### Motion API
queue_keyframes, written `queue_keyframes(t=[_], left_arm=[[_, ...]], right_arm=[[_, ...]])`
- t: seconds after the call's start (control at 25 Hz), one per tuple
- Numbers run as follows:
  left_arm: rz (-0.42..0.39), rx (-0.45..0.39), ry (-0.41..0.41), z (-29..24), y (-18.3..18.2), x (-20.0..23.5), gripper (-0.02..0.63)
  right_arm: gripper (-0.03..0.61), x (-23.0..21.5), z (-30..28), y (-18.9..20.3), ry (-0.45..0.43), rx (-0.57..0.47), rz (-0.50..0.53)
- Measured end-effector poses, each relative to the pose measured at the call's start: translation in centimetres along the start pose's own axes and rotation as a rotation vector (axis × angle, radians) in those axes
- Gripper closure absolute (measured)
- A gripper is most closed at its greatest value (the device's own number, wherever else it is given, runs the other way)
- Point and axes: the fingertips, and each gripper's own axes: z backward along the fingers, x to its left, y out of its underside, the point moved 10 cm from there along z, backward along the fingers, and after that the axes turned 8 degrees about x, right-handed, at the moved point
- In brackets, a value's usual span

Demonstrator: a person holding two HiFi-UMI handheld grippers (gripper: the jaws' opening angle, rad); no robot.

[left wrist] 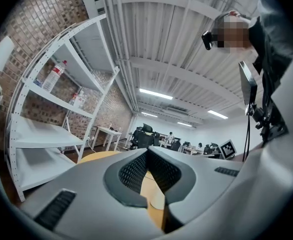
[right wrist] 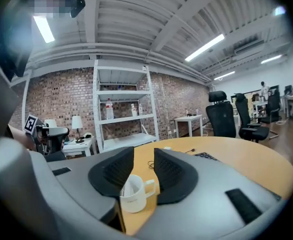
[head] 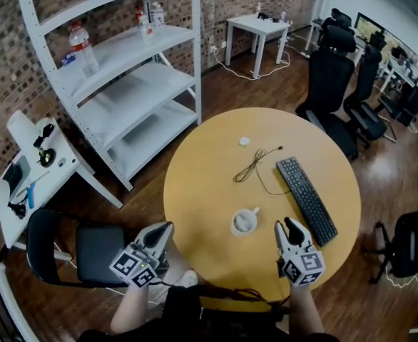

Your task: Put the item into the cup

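The cup [head: 234,226] is a single white, smooth mug with a loop handle. It stands upright on the near part of the table [head: 209,191], between the two grippers and closer to the right one. A pale item [head: 245,221] lies inside it; its shape is too small to make out. The table is round, with a plain matte yellow top. Three other things lie on it: a flat black keyboard [head: 307,199] just right of the cup, a thin dark cable [head: 254,164] in a loose loop beyond the cup, and a small white disc [head: 245,141] near the far side. The right gripper [head: 285,224] hovers over the near edge, between cup and keyboard. Its ribbed black pads [right wrist: 117,170] stand moderately apart with nothing between them, and the cup [right wrist: 132,200] shows beyond the gap. The left gripper [head: 167,227] hangs off the table's near-left edge. Its two grey jaws are drawn together at the tips and hold nothing, and only a sliver of tabletop shows between the pads [left wrist: 134,171]. Each gripper carries one cube with square markers. Behind the table stands a white metal shelf [head: 123,55] with several bottles, against a brick wall [head: 2,63].
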Motion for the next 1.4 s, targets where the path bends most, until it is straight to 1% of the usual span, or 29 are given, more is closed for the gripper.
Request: queue_keyframes(t=[0.12,0.2,0.36,0.48,0.56,0.72,0.96,1.16,1.32,1.4], left_arm=[[-0.018,-0.001,0.035,-1.7,-0.4,-0.7,0.618],[-0.026,-0.006,0.049,-2.7,-0.6,-1.0,0.618],[-0.050,0.004,0.092,-4.4,-1.0,-1.8,0.618],[-0.064,0.010,0.117,-5.5,-1.2,-2.3,0.618],[-0.069,0.016,0.129,-5.9,-1.3,-2.7,0.618],[-0.071,0.033,0.142,-6.4,-1.1,-3.1,0.618],[-0.071,0.035,0.138,-6.4,-1.1,-3.3,0.618],[-0.073,0.017,0.122,-6.1,-1.2,-3.2,0.618],[-0.070,0.020,0.115,-5.9,-1.1,-3.2,0.618],[-0.068,0.024,0.116,-5.8,-1.1,-3.2,0.618]], right_arm=[[0.477,-2.1,3.4,0.3,0.078,-0.063,-0.027],[0.510,-3.5,5.7,0.4,0.145,-0.111,-0.043],[0.535,-5.5,10.0,0.4,0.262,-0.183,-0.080],[0.568,-6.4,12.0,1.0,0.321,-0.211,-0.089],[0.569,-6.6,12.8,1.3,0.344,-0.217,-0.084],[0.570,-6.4,13.3,2.0,0.359,-0.209,-0.085],[0.569,-6.4,12.7,2.1,0.338,-0.195,-0.093],[0.569,-6.5,12.3,1.6,0.320,-0.196,-0.067],[0.569,-7.4,12.7,1.4,0.332,-0.206,-0.070],[0.569,-7.5,12.9,1.2,0.339,-0.184,-0.038]])
